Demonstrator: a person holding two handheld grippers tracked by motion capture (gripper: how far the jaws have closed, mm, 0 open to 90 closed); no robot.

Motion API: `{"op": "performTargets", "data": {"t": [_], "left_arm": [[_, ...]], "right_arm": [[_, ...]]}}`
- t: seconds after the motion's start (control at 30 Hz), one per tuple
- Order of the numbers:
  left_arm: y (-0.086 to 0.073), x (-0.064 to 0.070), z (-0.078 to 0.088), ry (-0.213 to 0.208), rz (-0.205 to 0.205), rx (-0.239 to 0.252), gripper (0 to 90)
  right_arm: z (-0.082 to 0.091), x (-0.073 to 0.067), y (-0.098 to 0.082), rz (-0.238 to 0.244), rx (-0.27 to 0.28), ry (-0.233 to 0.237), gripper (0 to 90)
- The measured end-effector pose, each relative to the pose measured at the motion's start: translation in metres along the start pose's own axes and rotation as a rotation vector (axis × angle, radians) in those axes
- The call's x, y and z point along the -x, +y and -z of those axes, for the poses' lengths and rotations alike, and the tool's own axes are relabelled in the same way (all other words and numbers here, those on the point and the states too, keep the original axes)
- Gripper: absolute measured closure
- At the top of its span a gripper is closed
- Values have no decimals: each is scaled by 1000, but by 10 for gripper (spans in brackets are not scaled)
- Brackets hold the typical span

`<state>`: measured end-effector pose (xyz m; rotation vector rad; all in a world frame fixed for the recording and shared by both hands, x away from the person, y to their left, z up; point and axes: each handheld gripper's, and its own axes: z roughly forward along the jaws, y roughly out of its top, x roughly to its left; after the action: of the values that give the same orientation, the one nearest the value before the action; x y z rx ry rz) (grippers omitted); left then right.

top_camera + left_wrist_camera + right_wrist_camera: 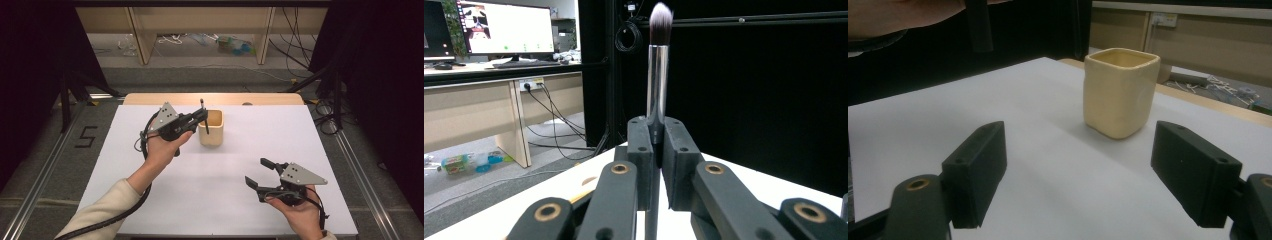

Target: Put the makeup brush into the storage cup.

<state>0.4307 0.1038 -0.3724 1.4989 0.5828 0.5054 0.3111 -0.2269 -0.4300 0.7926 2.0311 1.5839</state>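
Table (pixel 150 210), white-topped: work surface.
Cup (pixel 211 128), cream, square, at twelve o'clock of table centre; mouth open, nothing blocking it.
Right gripper (pixel 260 174), five o'clock, jaws wide apart, idle, well clear.
Left gripper (pixel 202 116), jaws clamped on makeup brush (pixel 657 75), upright, bristles up, just nine o'clock of cup. Advice: centre handle over mouth, lower straight, then release.

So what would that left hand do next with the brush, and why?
Probably shift it sideways over the cream cup and lower it in. The left gripper is shut on the makeup brush, held upright, bristles up, beside the cup's rim rather than above its opening. The right gripper waits open.
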Motion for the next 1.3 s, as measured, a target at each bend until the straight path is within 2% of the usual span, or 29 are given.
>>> {"op": "performTargets", "data": {"t": [0.03,0.1,0.13,0.17,0.2,0.23,0.27,0.33,0.4,0.43,0.63,0.8,1.3], "left_arm": [[0,0,0,1,0,1,835],[0,-1,0,0,4,1,835],[1,-1,0,1,1,1,835],[1,-2,0,1,-1,2,835],[1,-2,0,2,0,5,835],[2,-2,0,2,2,5,835],[2,-2,-1,3,1,4,835],[3,-2,-1,4,-2,5,835],[4,-3,-2,5,-3,6,835],[4,-3,-2,5,-7,6,835],[6,-3,-3,7,-3,8,835],[7,-4,-5,8,-12,7,835],[10,-7,-10,16,-13,7,835]], "right_arm": [[1,0,0,-8,-12,3,235],[1,2,-1,-9,5,8,235],[2,2,-1,-26,-14,11,235],[2,4,-1,-3,4,4,235],[3,4,-2,-28,-10,11,235],[5,5,-1,-23,-16,-7,235],[4,7,-2,-1,7,-6,235],[5,6,-2,-33,-11,3,235],[5,9,-2,-1,11,-12,235],[8,9,-2,0,-10,-18,235],[8,10,-2,-6,-8,-18,233],[8,9,-3,-33,-10,-8,233],[9,9,-3,-30,-12,-9,231]]}}
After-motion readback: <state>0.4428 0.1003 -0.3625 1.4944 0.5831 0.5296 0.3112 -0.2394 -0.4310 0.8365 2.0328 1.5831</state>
